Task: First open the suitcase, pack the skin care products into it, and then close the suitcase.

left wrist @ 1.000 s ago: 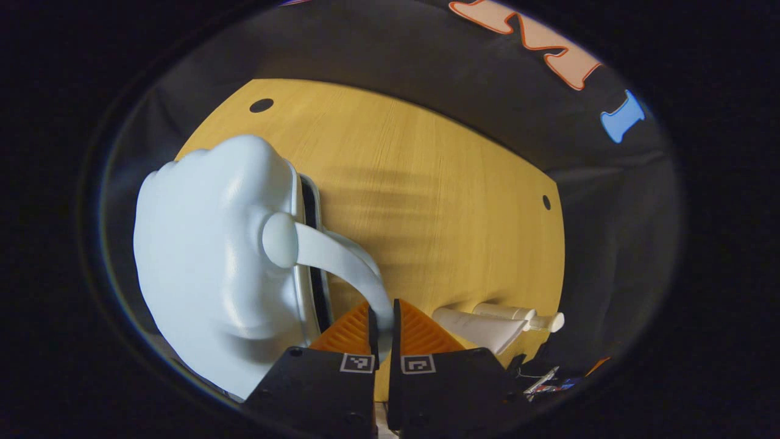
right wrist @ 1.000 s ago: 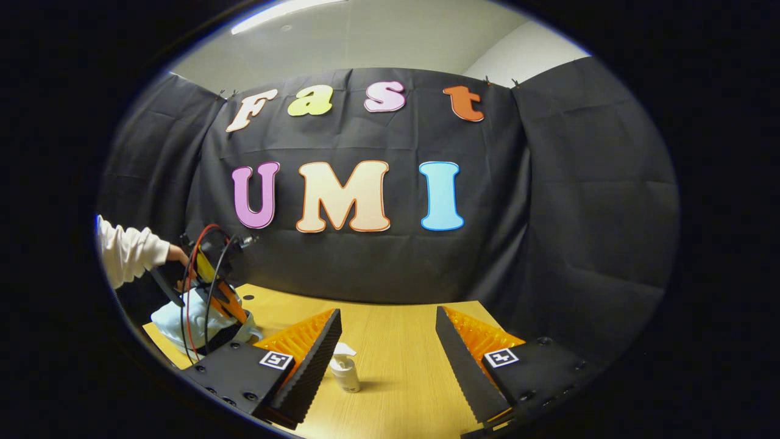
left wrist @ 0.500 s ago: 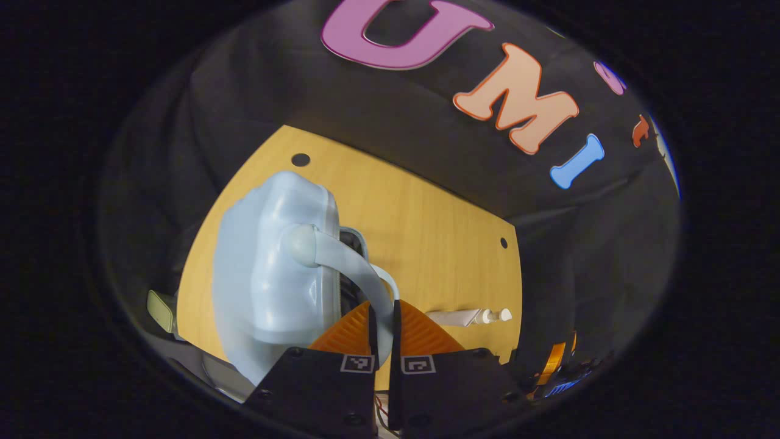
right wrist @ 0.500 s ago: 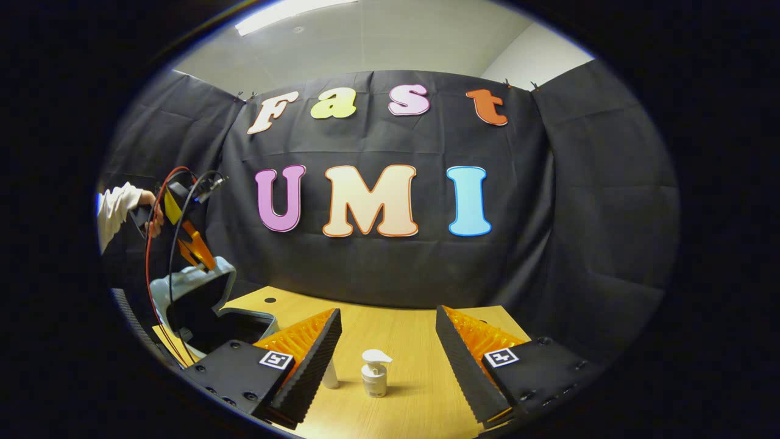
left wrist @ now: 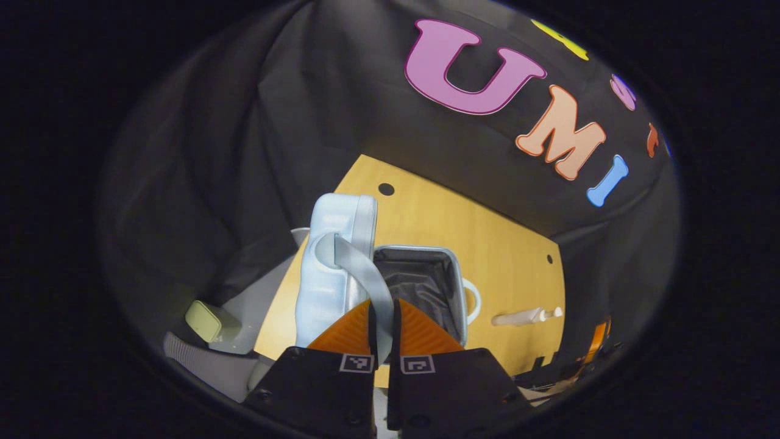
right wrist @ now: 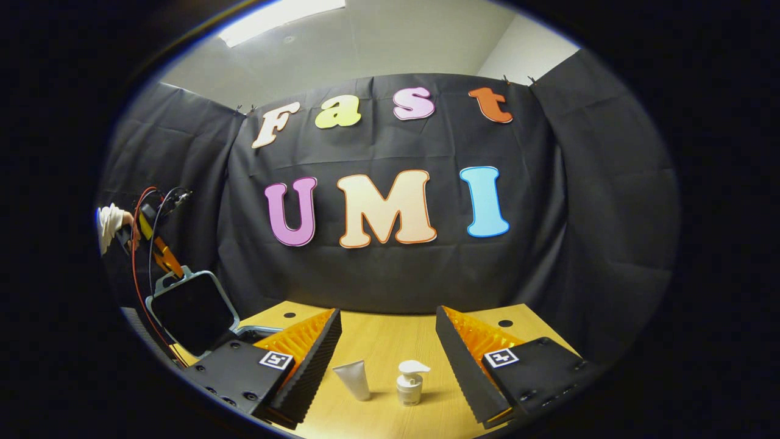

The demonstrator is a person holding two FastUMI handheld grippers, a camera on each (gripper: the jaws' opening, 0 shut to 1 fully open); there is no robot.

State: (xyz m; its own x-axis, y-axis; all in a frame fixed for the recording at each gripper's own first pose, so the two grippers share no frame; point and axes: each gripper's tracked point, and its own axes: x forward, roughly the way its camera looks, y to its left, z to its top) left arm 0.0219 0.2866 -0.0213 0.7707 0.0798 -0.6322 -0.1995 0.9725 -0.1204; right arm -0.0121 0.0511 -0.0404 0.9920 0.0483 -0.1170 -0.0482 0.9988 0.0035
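In the left gripper view, the left gripper [left wrist: 382,323] has its fingers clamped together on the pale strap handle [left wrist: 363,274] of the suitcase lid [left wrist: 334,262], which stands about upright beside the open suitcase base [left wrist: 420,286] with its dark lining. The small hard-shell suitcase looks light and stiff, and the flat, flexible handle gives a sure hold, though the lid could swing on its hinge if released. Beyond the base, near the far edge of the wooden surface [left wrist: 487,244], lie the skin care products. In the right gripper view, the right gripper [right wrist: 388,350] has its fingers wide apart and empty, with a white tube [right wrist: 355,379] and a small pump bottle [right wrist: 411,383] standing between them on the surface. The tube is probably soft and best pinched at mid-body; the bottle is rigid, smooth and tippy, best taken around its body below the pump.
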